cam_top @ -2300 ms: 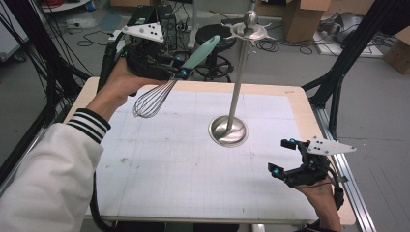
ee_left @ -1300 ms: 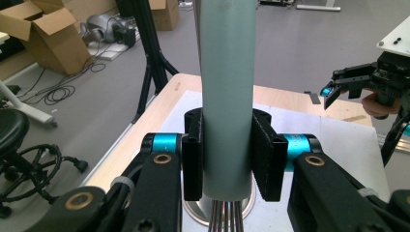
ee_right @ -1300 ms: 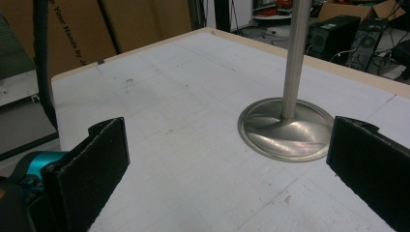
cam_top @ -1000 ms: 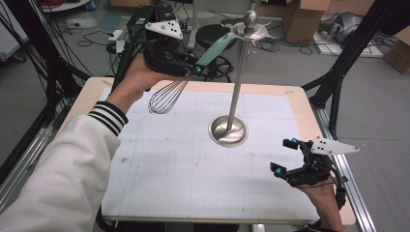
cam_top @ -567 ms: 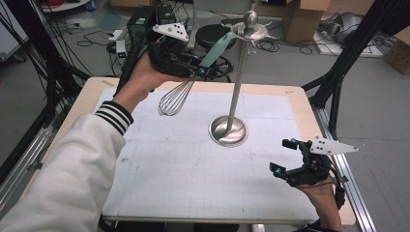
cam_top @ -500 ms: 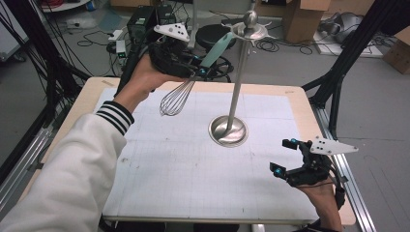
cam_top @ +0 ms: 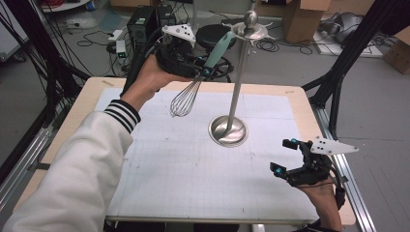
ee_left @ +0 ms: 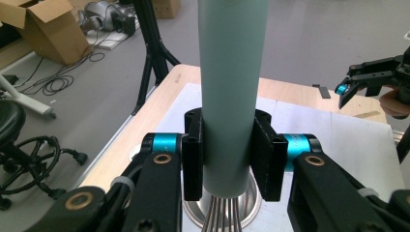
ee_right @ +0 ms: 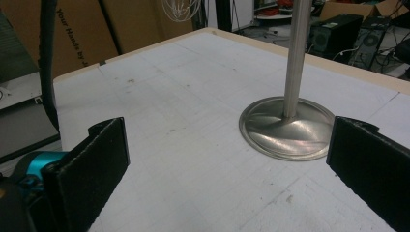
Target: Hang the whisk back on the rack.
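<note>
Whisk (cam_top: 186, 94) held by its handle in left gripper (cam_top: 203, 72), raised beside stand (cam_top: 238, 82); right gripper (cam_top: 286, 157) fingers wide, idle. Next, probably hooking handle onto stand's top.

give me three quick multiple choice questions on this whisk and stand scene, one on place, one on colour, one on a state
1. Where is the whisk?
A. lying on the mat
B. held in the air by the left gripper
C. hanging on the stand

2. What colour is the whisk's handle?
A. red
B. pale green
C. black

3. How are the jaws of the right gripper?
A. apart, with nothing between them
B. closed on the stand
C. closed on the whisk

Answers: 1 B, the jaws clamp the handle above the table. 2 B, the left gripper view shows it pale green. 3 A, the right gripper view shows wide jaws over bare mat.
</note>
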A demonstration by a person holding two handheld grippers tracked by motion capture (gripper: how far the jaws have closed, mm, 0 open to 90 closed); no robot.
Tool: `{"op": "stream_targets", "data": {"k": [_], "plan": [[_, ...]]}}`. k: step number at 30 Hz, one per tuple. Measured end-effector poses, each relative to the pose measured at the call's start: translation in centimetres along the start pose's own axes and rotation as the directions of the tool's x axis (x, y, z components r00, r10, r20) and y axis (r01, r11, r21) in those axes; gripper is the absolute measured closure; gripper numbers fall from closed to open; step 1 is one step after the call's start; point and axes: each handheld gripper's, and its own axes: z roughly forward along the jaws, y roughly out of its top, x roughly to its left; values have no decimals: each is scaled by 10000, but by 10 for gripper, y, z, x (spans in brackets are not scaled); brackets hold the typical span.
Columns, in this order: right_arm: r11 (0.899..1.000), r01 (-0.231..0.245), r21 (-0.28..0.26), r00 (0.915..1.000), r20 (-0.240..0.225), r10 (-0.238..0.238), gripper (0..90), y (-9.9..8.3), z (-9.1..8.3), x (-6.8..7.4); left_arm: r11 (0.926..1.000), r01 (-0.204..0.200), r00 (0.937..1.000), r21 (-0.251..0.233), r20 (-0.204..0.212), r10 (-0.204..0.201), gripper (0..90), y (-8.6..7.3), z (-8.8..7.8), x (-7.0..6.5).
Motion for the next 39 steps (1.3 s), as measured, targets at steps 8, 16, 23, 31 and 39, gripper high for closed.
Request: {"op": "stream_targets", "data": {"k": [8, 16, 23, 31, 39], "plan": [[10000, -29, -12, 10000, -5, 29, 1, -1, 0, 0, 10000, 58, 10000, -55, -12, -58, 693, 0, 8, 1], [10000, -5, -14, 10000, -59, 5, 1, -1, 1, -1, 9999, 116, 9999, -53, -40, -116, 693, 1, 17, 0], [10000, -9, -3, 10000, -56, 9, 1, -2, 1, -2, 9999, 151, 9999, -79, 0, -151, 692, 1, 24, 1], [10000, -34, -36, 10000, -18, 34, 1, -2, -1, -2, 9997, 223, 9998, -67, 1, -223, 690, 1, 27, 1], [10000, -18, -31, 10000, -44, 18, 1, -2, -1, -2, 9999, 157, 9998, 21, -101, -156, 686, 0, 29, 0]]}}
